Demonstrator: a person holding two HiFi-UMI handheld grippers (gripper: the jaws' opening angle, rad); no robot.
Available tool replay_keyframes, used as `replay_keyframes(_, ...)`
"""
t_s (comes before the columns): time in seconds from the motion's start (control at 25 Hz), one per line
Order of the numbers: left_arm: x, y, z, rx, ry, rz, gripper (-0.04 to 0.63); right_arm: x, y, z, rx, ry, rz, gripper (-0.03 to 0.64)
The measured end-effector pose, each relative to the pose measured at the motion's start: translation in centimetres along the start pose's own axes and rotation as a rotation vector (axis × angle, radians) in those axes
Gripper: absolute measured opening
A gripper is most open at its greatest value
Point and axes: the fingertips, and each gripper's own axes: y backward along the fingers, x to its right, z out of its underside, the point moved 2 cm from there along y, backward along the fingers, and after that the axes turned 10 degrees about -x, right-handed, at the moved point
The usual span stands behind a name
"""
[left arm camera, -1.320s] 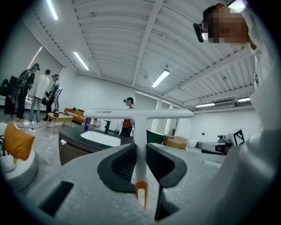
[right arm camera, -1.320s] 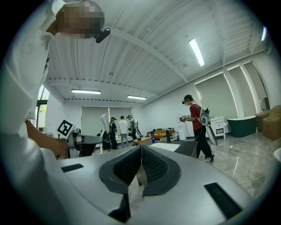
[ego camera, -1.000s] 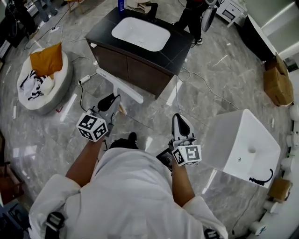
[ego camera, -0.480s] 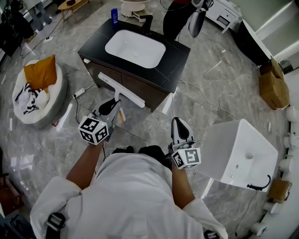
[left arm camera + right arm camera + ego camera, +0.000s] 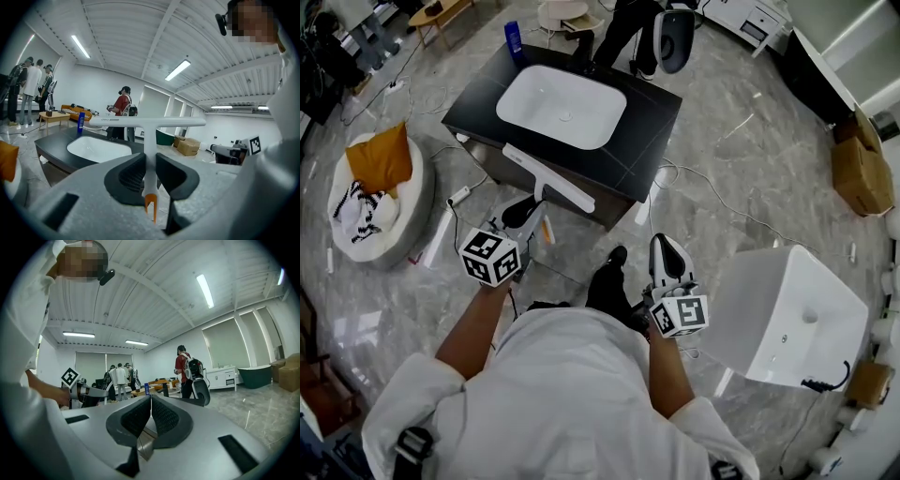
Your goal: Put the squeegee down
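A white squeegee (image 5: 547,178) with a long flat blade and an orange-tipped handle is held upright in my left gripper (image 5: 528,212), which is shut on its handle. In the left gripper view the squeegee (image 5: 149,123) stands as a T between the two dark pads, blade across the top. It hovers by the front edge of a black vanity counter (image 5: 647,117) with a white basin (image 5: 561,106). My right gripper (image 5: 666,263) is shut with nothing in it, held lower right over the floor; in its own view the gripper (image 5: 150,414) has its pads touching.
A blue bottle (image 5: 514,40) stands at the counter's back left corner. A person with a backpack (image 5: 673,34) stands behind the vanity. A white box-shaped unit (image 5: 787,314) is at the right, a round cushion seat (image 5: 380,192) at the left, cables on the marble floor.
I have stepped closer to the vanity. The squeegee in my left gripper has risen toward the counter's front edge. The right gripper stays shut at my side.
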Motion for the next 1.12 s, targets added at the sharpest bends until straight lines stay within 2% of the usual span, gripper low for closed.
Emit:
replay_keyframes(0.32,-0.4,-9.3,-5.0,-0.068,-0.017,-0.009,0.081,8.7,-5.6,-2.9,0.012,-0.011,-0.032,0.015)
replay_keyframes(0.6,-0.5,-18.2,-9.7,-0.142,0.003,-0.010,0.081,16.9,-9.9,-6.3,0.019,0.005,-0.052,0.015)
replay_keyframes(0.92,-0.8,-27.1,-12.0,-0.272,0.067,-0.005,0.081,24.0,-14.8,-8.7,0.009,0.004,-0.092,0.015)
replay_keyframes(1.12,-1.7,-32.3,-13.0,-0.376,0.077,0.014,0.081,27.7,-18.2,-9.4,0.000,0.001,-0.099,0.015)
